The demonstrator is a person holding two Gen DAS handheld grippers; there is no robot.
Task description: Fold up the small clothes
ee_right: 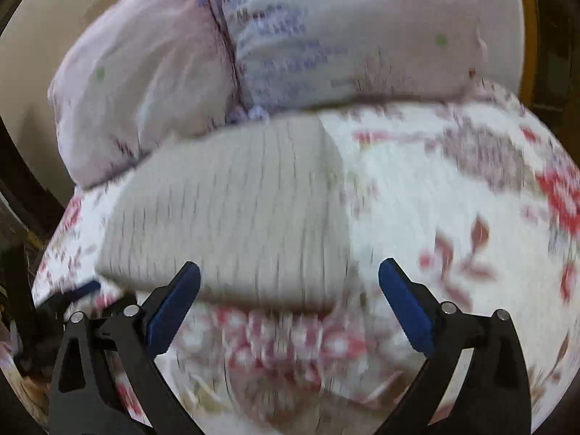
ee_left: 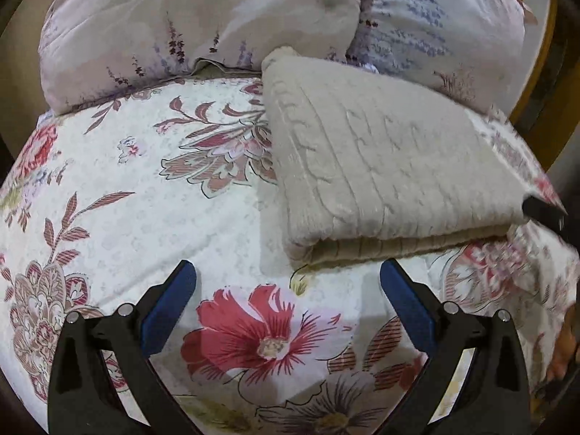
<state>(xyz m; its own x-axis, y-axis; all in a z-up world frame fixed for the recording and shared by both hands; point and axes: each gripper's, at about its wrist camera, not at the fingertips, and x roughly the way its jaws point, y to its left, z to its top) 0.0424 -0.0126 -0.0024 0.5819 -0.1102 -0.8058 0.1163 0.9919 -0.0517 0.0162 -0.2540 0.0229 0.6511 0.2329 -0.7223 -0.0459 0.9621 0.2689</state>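
Beige cable-knit sweater point(ee_left: 380, 166), folded rectangle.

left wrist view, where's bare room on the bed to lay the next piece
Free: floral bedsheet left of the folded beige knit sweater, down to the left gripper. Crowded: lavender-print pillows along the far edge.

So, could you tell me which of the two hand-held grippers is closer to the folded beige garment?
The right hand-held gripper: the beige knit garment reaches its fingertips, while the left hand-held gripper sits back over bedsheet.
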